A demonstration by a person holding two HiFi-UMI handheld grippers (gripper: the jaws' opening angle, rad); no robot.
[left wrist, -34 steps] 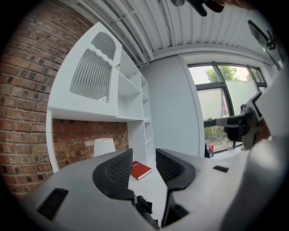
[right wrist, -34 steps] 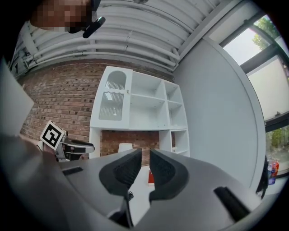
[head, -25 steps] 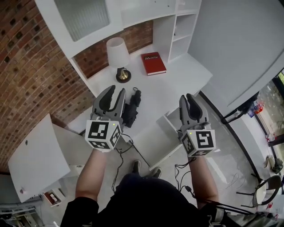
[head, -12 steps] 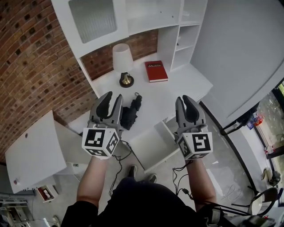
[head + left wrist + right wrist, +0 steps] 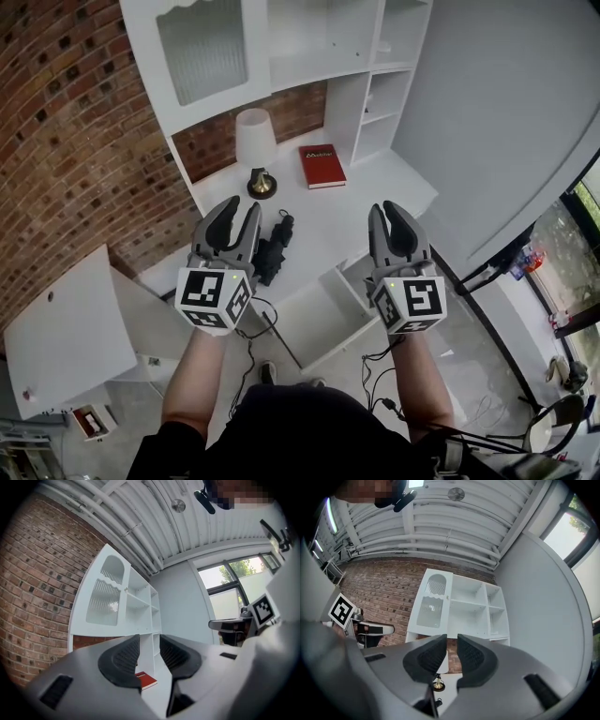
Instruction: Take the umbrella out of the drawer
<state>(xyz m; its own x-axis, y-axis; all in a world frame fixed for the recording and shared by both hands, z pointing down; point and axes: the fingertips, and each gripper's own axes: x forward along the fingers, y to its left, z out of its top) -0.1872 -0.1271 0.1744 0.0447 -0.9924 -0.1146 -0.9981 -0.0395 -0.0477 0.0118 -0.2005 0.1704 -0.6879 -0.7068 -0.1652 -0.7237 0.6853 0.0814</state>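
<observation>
Wide look first: the white desk (image 5: pixel 389 192) with its tall white shelf unit (image 5: pixel 323 37) fills the middle of the head view, and below its front edge the white pull-out drawer (image 5: pixel 314 319) stands open, bare white in the part that shows. The left hand-held gripper (image 5: pixel 241 208) and the right hand-held gripper (image 5: pixel 389 212) hang level above all this, well apart. Each has its jaws drawn together to a slim slit with nothing between the pads. And there's the prize: the black folded umbrella (image 5: pixel 273 249) lies on the desk, just beside the left hand-held gripper and outside the drawer, so the job looks as good as done. By my reading, what's left is a clean exit: back both hands straight off and keep the left one from brushing the umbrella. Give room too to the white-shaded lamp on its brass foot (image 5: pixel 255 141) and the red hardback book (image 5: pixel 322 165) behind it. Now the blind spots. The near end of the umbrella slips behind the left hand-held gripper, and the right one covers a corner of the drawer, so that corner can't be checked. Both gripper views aim up at shelves and ceiling and show neither umbrella nor drawer, and the umbrella's strap and handle are too small to make out.
</observation>
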